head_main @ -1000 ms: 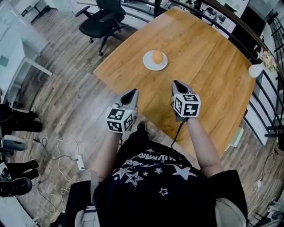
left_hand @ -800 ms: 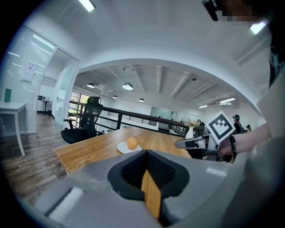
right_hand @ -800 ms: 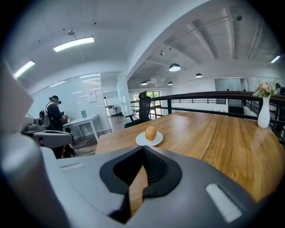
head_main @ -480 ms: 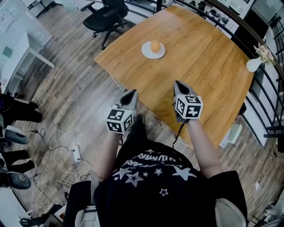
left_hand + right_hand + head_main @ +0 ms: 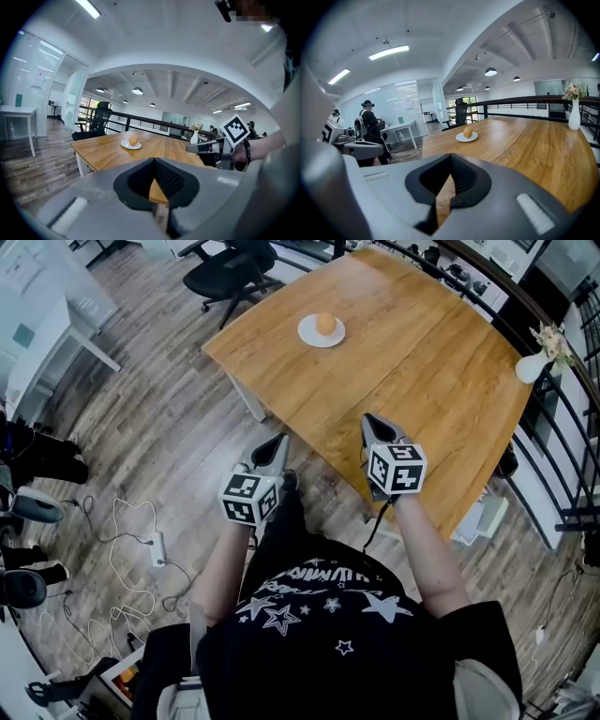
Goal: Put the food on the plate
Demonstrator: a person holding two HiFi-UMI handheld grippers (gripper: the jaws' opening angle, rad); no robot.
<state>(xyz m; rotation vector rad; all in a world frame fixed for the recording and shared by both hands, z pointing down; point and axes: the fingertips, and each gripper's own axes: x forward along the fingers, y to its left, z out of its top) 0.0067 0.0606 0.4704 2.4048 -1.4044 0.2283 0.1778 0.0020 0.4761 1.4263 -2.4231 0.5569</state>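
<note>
Wood-floored office, with a wooden bench (image 5: pixel 403 362) filling twelve to two o'clock. Far across it at twelve sits a plate (image 5: pixel 307 336) carrying the round orange food (image 5: pixel 325 323). Both pressed together and empty, the left hand-held gripper (image 5: pixel 278 442) and right hand-held gripper (image 5: pixel 373 422) hang well apart from it. A jolt to the bench could roll the food off.

Both forearms (image 5: pixel 427 545) stretch out side by side, each hand wrapped around its tool. The left gripper (image 5: pixel 279 440) stops just short of the table's (image 5: pixel 441 362) near edge, its jaws pressed together with nothing between them. The right gripper (image 5: pixel 368 419) pokes over that same edge (a touch ahead of its partner), jaws likewise closed and empty. Both tilt slightly downward.
</note>
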